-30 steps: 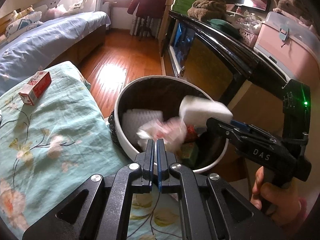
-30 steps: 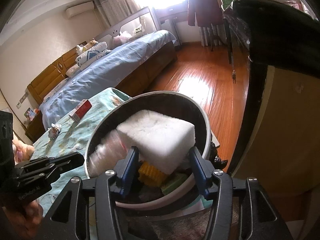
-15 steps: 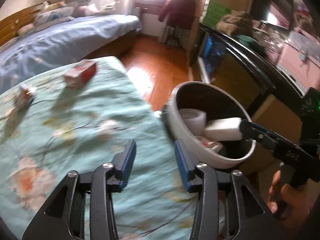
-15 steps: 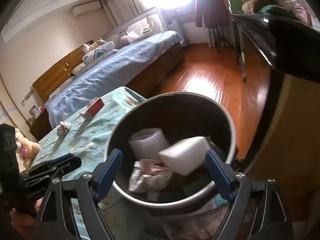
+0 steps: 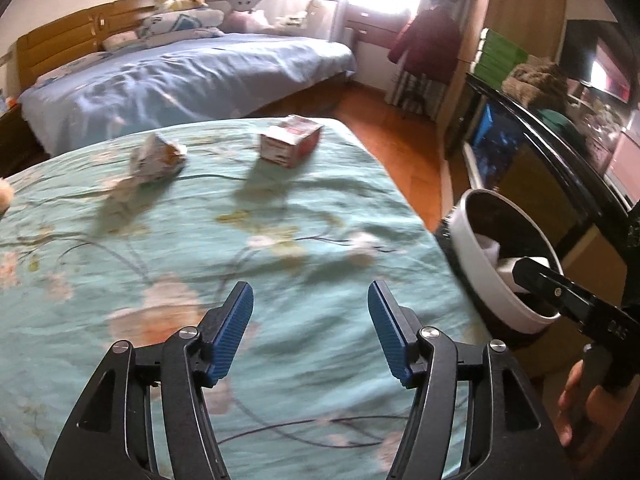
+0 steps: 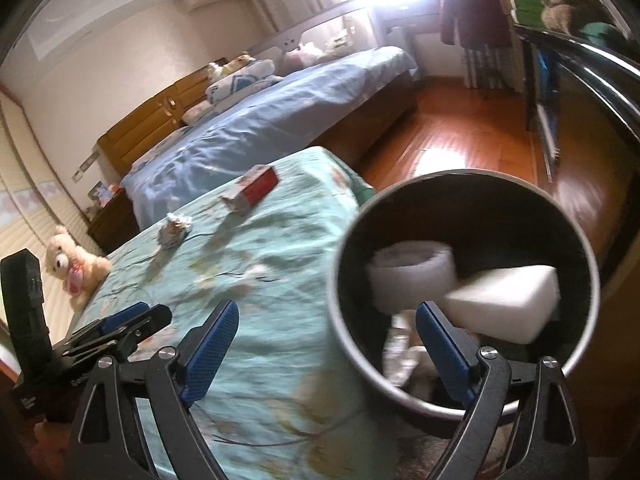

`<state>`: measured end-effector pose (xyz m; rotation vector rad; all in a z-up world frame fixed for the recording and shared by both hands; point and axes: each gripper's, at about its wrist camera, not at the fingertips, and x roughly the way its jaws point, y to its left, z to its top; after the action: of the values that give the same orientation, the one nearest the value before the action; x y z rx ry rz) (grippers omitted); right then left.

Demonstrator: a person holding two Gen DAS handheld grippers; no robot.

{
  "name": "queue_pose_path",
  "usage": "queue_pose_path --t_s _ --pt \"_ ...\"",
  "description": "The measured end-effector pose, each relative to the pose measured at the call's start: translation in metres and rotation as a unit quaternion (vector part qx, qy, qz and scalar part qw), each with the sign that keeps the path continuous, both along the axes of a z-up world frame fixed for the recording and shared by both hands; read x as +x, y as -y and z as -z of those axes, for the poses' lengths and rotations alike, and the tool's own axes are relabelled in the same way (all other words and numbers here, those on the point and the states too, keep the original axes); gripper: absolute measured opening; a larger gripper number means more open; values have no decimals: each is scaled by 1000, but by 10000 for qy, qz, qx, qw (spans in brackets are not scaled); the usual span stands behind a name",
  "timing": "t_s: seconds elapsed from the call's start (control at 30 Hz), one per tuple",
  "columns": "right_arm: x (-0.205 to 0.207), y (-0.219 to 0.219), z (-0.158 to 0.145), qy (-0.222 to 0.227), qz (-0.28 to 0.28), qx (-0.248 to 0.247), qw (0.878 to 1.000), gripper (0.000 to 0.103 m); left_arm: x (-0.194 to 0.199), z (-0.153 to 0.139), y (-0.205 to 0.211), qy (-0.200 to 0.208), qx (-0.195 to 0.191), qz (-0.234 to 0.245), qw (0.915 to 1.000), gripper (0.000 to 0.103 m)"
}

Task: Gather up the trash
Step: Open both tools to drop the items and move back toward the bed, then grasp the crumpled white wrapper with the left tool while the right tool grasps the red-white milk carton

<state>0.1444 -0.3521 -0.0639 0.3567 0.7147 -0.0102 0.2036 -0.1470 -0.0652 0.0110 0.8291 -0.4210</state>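
Observation:
A round white bin [image 6: 576, 360] with a dark inside stands beside the bed; it also shows in the left wrist view [image 5: 476, 256]. In it lie a white foam block [image 6: 508, 304], a white roll [image 6: 408, 272] and crumpled wrappers. On the teal floral bedspread [image 5: 280, 248] lie a red-and-white carton [image 5: 290, 146] [image 6: 252, 190] and a crumpled wrapper [image 5: 156, 158] [image 6: 174, 230]. My left gripper [image 5: 310, 332] is open and empty above the bedspread. My right gripper [image 6: 326, 354] is open and empty, its right finger over the bin's rim.
A teddy bear [image 6: 76, 268] sits at the bedspread's left edge. A second bed with a blue cover [image 5: 180, 76] lies beyond. A black cabinet [image 5: 532, 152] runs along the right, with wooden floor [image 6: 460, 140] between.
The left gripper opened, let the crumpled wrapper fall into the bin and swung left over the bedspread. The right gripper opened, dropped the foam block into the bin and pulled back leftwards.

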Motion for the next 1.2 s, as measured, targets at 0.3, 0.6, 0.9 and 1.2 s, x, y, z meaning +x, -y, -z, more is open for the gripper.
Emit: queue_pose_path --t_s 0.3,0.6,0.9,1.2 --pt "18 -38 1 -95 -386 -107 9992 92 5 4 -34 4 54 -325 9995 62" --pt "46 -71 13 -236 -709 -96 9972 92 19 9 -65 -20 154 -647 9978 62" --pt "91 -89 27 -408 -805 -35 9959 92 48 24 -94 -209 200 -966 9949 62" --pt "132 -100 33 -490 -835 -15 9953 92 81 30 -109 -294 225 -1104 9932 62"
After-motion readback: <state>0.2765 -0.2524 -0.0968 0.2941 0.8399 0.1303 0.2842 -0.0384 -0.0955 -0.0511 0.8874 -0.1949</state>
